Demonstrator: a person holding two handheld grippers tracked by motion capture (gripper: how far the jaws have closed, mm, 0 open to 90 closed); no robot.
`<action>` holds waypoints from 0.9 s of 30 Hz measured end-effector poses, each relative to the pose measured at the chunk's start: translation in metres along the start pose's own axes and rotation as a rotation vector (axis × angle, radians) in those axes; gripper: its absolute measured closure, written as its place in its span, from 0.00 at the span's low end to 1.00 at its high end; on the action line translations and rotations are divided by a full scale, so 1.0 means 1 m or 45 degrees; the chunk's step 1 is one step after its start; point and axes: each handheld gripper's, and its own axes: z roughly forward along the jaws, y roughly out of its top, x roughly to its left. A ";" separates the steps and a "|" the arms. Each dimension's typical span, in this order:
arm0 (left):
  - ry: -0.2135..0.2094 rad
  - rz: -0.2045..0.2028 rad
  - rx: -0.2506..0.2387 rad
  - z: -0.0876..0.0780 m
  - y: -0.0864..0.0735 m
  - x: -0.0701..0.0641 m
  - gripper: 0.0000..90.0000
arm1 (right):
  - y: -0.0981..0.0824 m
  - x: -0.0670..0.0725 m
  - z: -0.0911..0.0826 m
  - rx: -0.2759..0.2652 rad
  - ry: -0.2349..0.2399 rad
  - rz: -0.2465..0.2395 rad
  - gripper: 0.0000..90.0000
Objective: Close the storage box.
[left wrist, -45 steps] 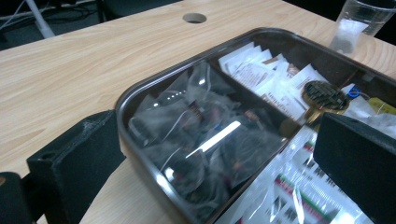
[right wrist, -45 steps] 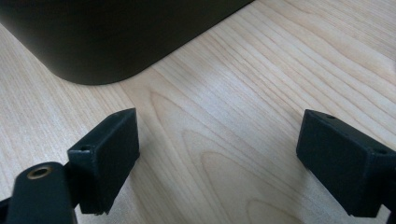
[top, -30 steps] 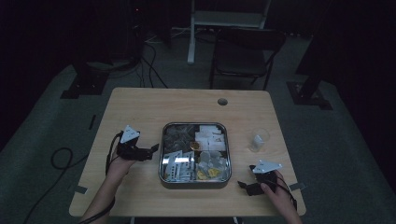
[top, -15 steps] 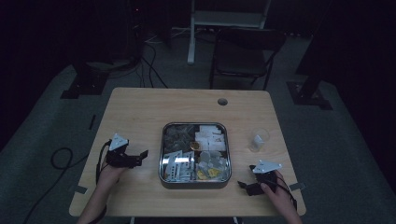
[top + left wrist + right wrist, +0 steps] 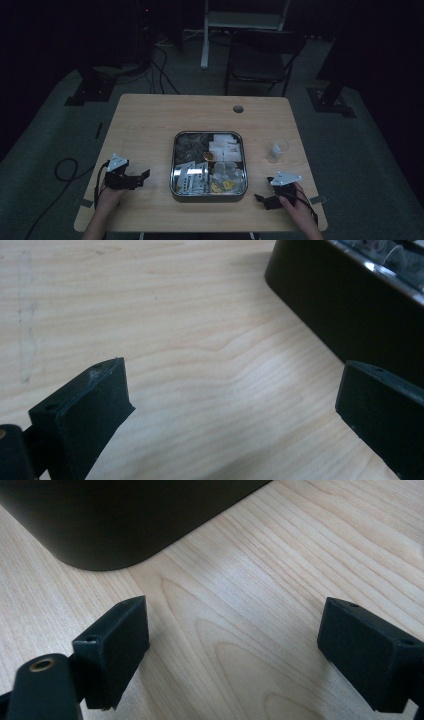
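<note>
Both your claws spread, empty: left gripper point(image 5: 141, 176) at tray's point(image 5: 207, 192) nine o'clock, right gripper point(image 5: 261, 198) at four. Careless sweep risks shoving tray.

One camera looks down from above the table point(image 5: 150, 125), while both gripper cameras skim low, sharing the tray's point(image 5: 330, 305) dark wall.

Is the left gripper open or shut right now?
Open. In its own view the left gripper has its two black jaws spread wide with bare table between them, beside the tin.
</note>
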 end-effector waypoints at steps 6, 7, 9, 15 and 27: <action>0.029 -0.022 0.014 -0.009 -0.011 0.003 0.02 | 0.000 0.000 0.000 0.000 0.000 0.000 0.14; 0.029 -0.022 0.014 -0.009 -0.011 0.003 0.02 | 0.000 0.000 0.000 0.000 0.000 0.000 0.14; 0.043 -0.026 0.018 -0.012 -0.015 0.003 0.02 | 0.000 0.000 0.000 0.000 0.000 0.000 0.14; 0.067 -0.062 0.017 -0.023 -0.022 0.004 0.02 | 0.000 0.000 0.000 0.000 0.000 0.000 0.14; 0.210 -0.113 0.052 -0.036 -0.032 0.008 0.02 | 0.000 0.000 0.000 0.000 0.000 0.000 0.14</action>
